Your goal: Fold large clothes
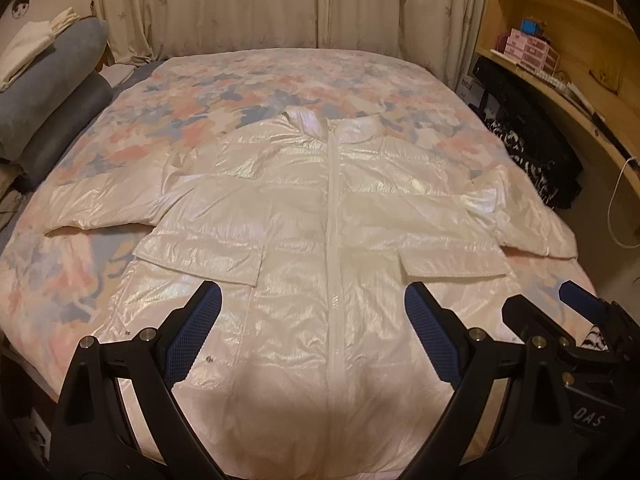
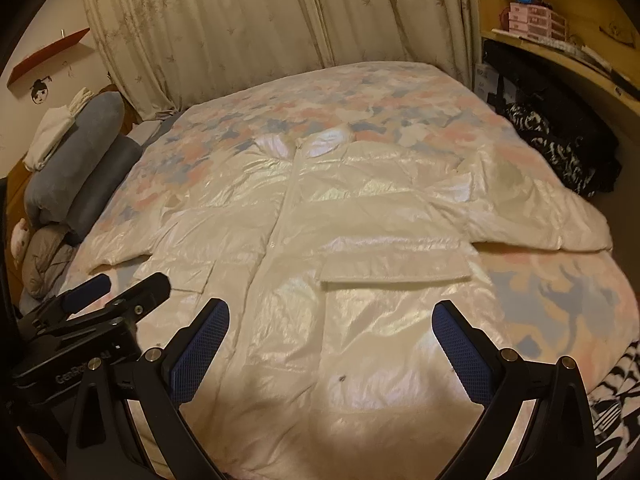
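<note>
A shiny white puffer jacket [image 1: 328,216] [image 2: 340,240] lies flat and face up on a floral bedspread [image 1: 240,88] [image 2: 360,96], zipped, collar far, hem near, both sleeves spread out sideways. My left gripper [image 1: 312,308] hovers open above the lower front, straddling the zip. My right gripper [image 2: 330,320] is open too, above the jacket's lower right half below a pocket flap [image 2: 396,272]. Each gripper shows in the other's view: the right gripper [image 1: 560,300] at the right edge, the left gripper [image 2: 120,288] at the left edge. Neither holds anything.
Grey-blue bolsters and folded white cloth [image 1: 52,92] [image 2: 76,160] are stacked at the bed's left. A wooden shelf unit [image 1: 560,40] with pink boxes stands at the right, dark clothes [image 1: 532,160] [image 2: 560,152] piled below it. Curtains [image 1: 280,4] hang behind the bed.
</note>
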